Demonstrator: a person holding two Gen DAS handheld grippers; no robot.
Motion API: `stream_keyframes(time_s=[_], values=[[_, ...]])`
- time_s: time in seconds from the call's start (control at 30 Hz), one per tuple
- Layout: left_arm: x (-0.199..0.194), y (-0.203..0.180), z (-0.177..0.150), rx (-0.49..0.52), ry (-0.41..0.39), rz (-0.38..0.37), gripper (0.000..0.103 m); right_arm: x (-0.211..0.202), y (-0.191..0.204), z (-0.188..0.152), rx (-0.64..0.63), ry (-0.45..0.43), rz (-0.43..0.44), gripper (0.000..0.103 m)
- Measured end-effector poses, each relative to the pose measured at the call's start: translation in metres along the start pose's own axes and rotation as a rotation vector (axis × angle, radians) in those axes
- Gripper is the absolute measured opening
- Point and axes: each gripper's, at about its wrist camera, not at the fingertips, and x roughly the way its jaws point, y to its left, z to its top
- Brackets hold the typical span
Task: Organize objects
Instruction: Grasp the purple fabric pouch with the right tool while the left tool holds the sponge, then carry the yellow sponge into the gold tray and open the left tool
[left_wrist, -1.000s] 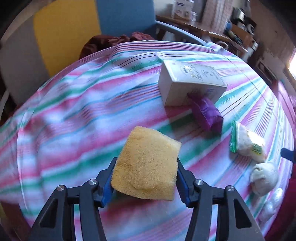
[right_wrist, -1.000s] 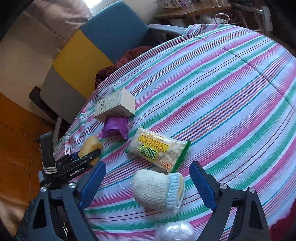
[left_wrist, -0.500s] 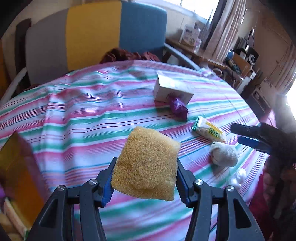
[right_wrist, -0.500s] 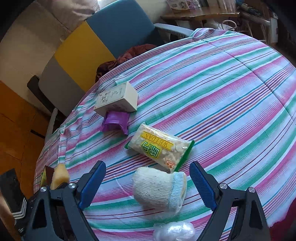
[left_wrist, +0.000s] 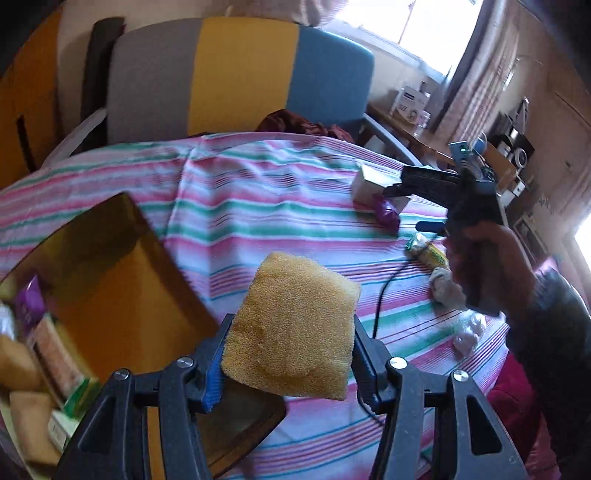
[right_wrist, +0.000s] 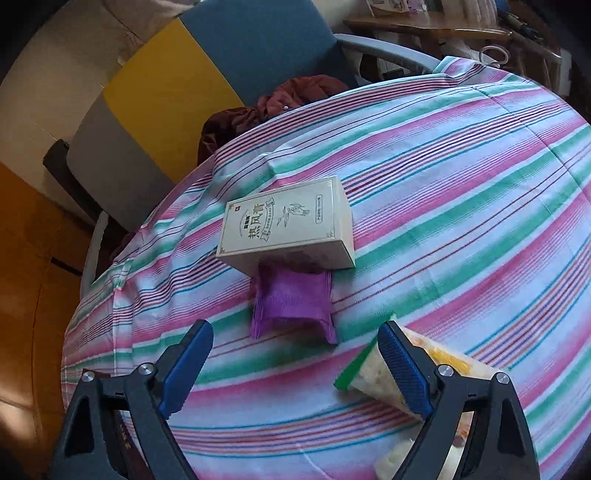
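A striped tablecloth (right_wrist: 461, 192) is covering the round table, with a grey, yellow and blue chair (left_wrist: 240, 77) standing behind it and a dark red cloth (right_wrist: 295, 92) lying on the seat; at the table's left edge an amber box (left_wrist: 122, 280) is sitting open, its dark rim showing under the left gripper, and inside it, at the far left of the left wrist view, several blurred packets (left_wrist: 44, 339) are lying together, one with a purple wrapper, others tan and green; their exact kinds cannot be told. The left gripper (left_wrist: 290, 354) is clamping a yellow sponge (left_wrist: 295, 328) between its blue pads, holding it in the air just beside the box's near corner; the right gripper (right_wrist: 295, 354) is hovering with its jaws spread wide and nothing between them, over the cloth just short of a purple sachet (right_wrist: 291, 302); that sachet is touching the front of a cream carton (right_wrist: 286, 227) printed with Chinese characters; a snack bag (right_wrist: 402, 365) with a green edge is lying under the right finger; further right a knitted sock (left_wrist: 447, 288) and a crumpled clear wrapper (left_wrist: 469, 328) are resting on the cloth.
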Motion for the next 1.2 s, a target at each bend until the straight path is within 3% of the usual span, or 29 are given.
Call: stream_keyframes(time_s=[0.07,0.13,0.17,0.2,0.37,0.73,0.9,1.2], values=[[-0.002,0.007,-0.004,-0.019,0.005,0.000,0.058,0.018,0.004,0.007,0.004,0.023,-0.021,0.091],[-0.004,0.011,-0.008,-0.034,0.006,0.000,0.058,0.036,0.007,0.009,-0.017,0.057,-0.059,0.077],[-0.006,0.013,-0.009,-0.036,0.006,-0.005,0.058,0.039,0.012,0.009,-0.059,0.046,-0.097,0.069],[-0.007,0.014,-0.011,-0.039,0.003,-0.009,0.058,0.039,0.019,0.007,-0.117,0.030,-0.123,0.044],[-0.007,0.019,-0.016,-0.060,0.004,-0.014,0.058,0.034,0.039,-0.021,-0.295,0.083,-0.080,0.043],[-0.030,0.037,-0.037,-0.097,-0.033,0.039,0.058,0.003,0.062,-0.113,-0.524,0.158,0.005,0.044],[-0.042,0.050,-0.043,-0.131,-0.074,0.123,0.058,-0.004,0.078,-0.155,-0.734,0.065,-0.106,0.043],[-0.056,0.059,-0.049,-0.145,-0.117,0.231,0.058,-0.007,0.070,-0.155,-0.750,0.046,-0.094,0.042]])
